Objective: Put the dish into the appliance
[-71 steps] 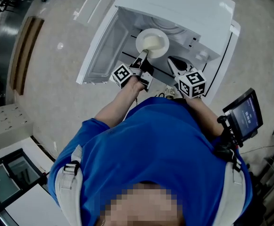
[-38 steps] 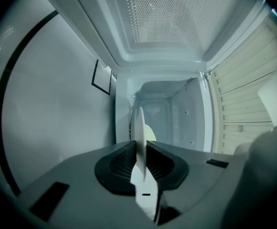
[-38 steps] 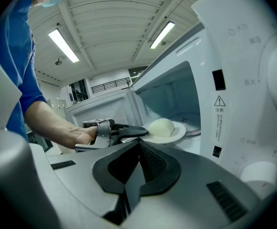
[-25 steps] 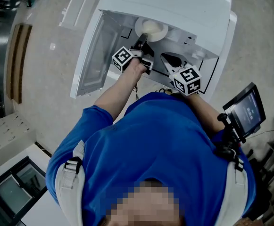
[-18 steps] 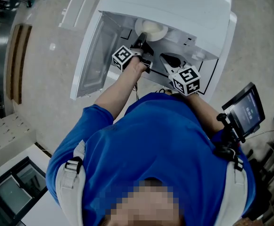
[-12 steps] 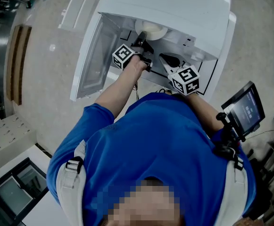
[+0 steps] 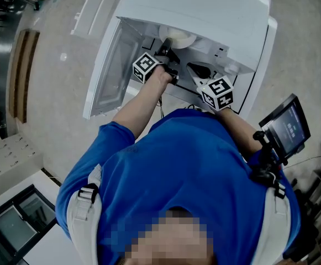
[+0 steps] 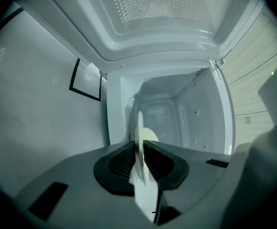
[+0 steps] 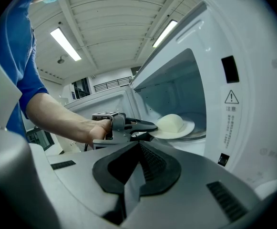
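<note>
Dish [image 9: 174,124]: inside the open appliance [image 7: 204,4], rim clamped in my left gripper [image 8: 139,149], release still pending; right gripper [image 9: 139,147] jaws together, empty.

Head view: the top edge of the appliance [image 7: 204,7] covers most of the dish [image 7: 178,37]; only a pale sliver shows in the opening. The jaw tips of the left gripper [image 7: 166,44] pass under that same edge and cannot be made out there.

Left gripper view: the dish stands edge-on between the pads. Its near rim is a blur close to the lens, and its face cannot be seen.

Right gripper view: the dish's near rim is hidden behind the left gripper. The turntable [image 9: 201,133] shows only as a strip beneath the dish.

Print on the warning label [image 9: 230,109] and on the screen [image 7: 288,130] is too small to read.
</note>
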{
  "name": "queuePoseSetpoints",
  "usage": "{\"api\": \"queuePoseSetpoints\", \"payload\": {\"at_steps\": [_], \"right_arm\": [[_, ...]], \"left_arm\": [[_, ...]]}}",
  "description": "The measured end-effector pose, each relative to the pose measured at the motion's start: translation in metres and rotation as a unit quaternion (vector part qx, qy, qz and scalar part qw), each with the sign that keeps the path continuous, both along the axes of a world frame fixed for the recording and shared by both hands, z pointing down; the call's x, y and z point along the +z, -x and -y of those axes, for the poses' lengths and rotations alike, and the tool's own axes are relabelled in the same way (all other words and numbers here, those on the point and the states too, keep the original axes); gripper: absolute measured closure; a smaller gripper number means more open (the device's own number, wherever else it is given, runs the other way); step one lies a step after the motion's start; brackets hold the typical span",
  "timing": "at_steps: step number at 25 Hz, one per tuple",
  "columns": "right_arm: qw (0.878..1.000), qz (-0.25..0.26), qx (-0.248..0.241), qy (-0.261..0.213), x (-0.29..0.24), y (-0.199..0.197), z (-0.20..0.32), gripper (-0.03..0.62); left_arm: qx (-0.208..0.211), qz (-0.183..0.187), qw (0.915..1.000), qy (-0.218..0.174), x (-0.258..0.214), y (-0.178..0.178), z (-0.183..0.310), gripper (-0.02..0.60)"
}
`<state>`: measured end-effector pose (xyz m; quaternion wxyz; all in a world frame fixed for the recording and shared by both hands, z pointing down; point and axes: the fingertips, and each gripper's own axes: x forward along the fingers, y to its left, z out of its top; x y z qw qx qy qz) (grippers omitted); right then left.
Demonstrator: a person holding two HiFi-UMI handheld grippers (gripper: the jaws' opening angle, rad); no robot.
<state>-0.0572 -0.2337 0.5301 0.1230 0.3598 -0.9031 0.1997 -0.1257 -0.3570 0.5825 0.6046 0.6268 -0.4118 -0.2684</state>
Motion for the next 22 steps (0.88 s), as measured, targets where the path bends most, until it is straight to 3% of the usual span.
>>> {"api": "queuePoseSetpoints", "payload": {"at_steps": [10,13,17,20,22], "right_arm": [[1.000,-0.001,-0.005,-0.006,-0.001,0.002,0.004,0.592],[1.000,-0.003,-0.002,-0.007,0.001,0.001,0.008,0.592],[1.000,-0.009,-0.006,-0.009,0.003,0.004,0.010,0.592],[1.000,-0.015,-0.010,-0.010,0.002,0.010,0.007,0.592],[1.000,-0.024,-0.013,-0.014,0.002,0.012,0.009,0.592]], "left_arm": [[0.023,0.024,0.9983,-0.049,-0.010,0.002,-0.004,0.526],[0.035,0.042,0.9961,-0.068,-0.014,0.004,-0.008,0.478],[0.045,0.060,0.9932,-0.088,-0.019,0.011,-0.018,0.468],[0.056,0.087,0.9896,-0.100,-0.026,0.021,-0.033,0.468],[0.065,0.125,0.9841,-0.109,-0.030,0.024,-0.038,0.469]]}}
